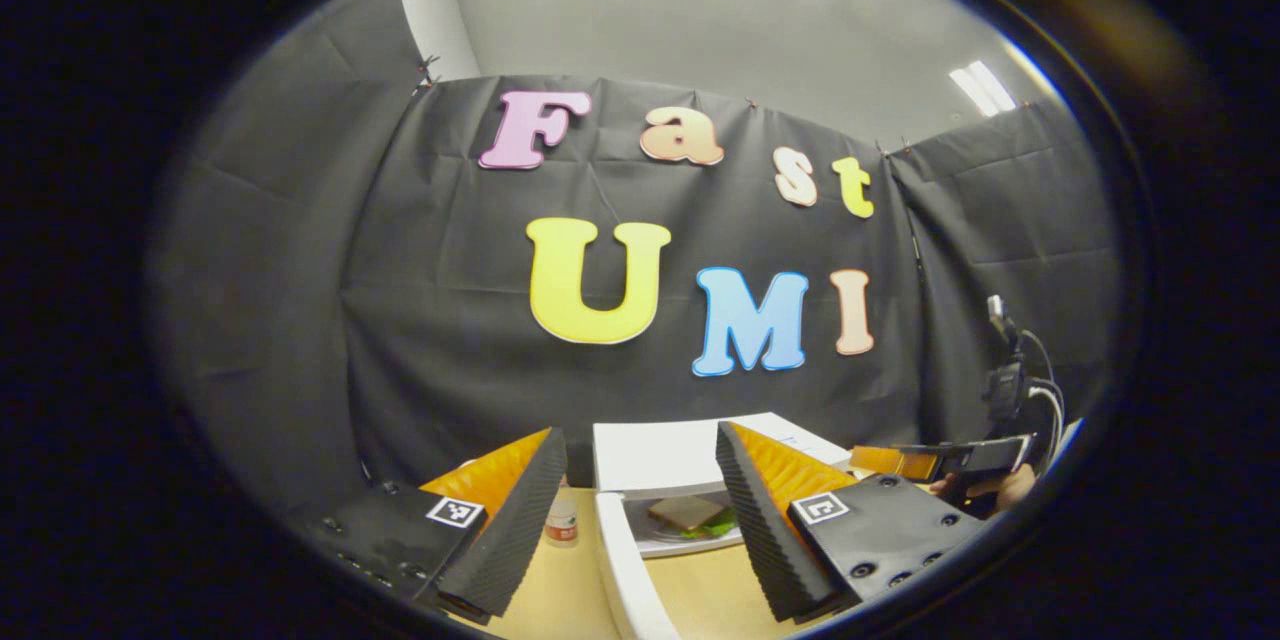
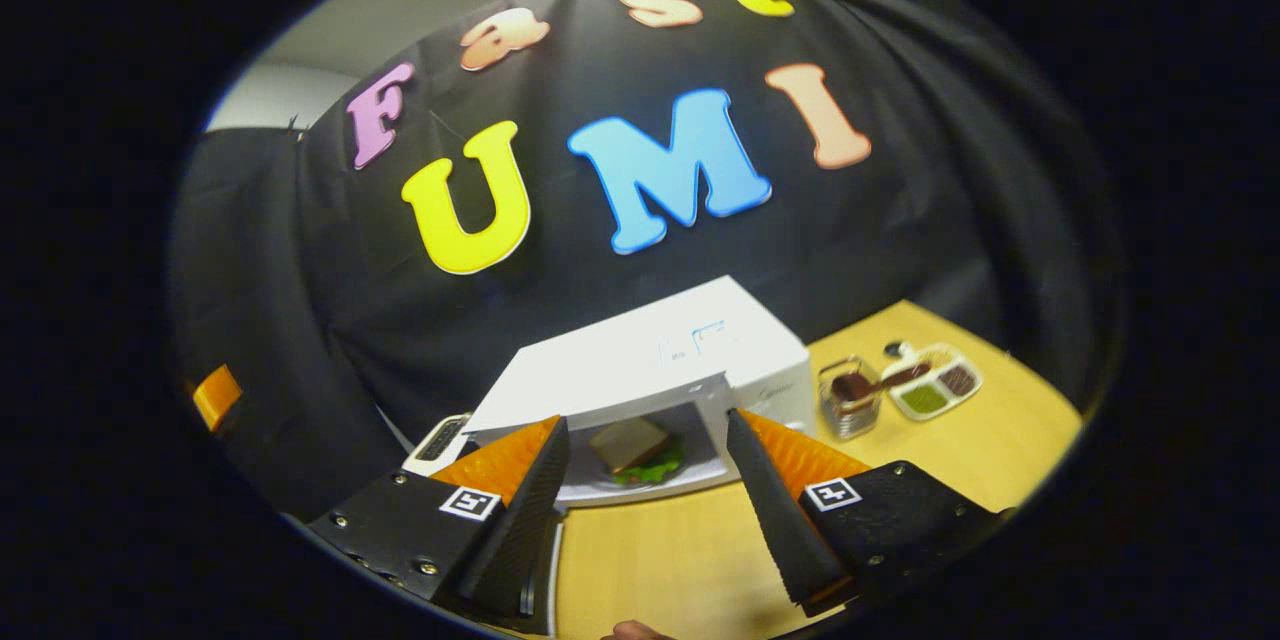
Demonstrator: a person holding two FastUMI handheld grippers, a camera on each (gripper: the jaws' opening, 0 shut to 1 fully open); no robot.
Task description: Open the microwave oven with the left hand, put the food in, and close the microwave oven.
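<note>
**Food inside the open microwave**

Left gripper and right gripper both stood spread and empty before the white microwave. The sandwich lay inside it on a plate; the door hung open over the wooden table.

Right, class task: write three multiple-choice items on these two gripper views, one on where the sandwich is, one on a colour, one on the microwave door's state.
1. Where is the sandwich?
A in the microwave
B on the table
C between gripper fingers

2. What colour is the microwave?
A black
B white
C red

3. How is the microwave door?
A shut
B open
C missing

Answers:
1 A, it lies on a plate in the cavity.
2 B, its top and sides are white.
3 B, the cavity is exposed and the door swings outward.
</note>
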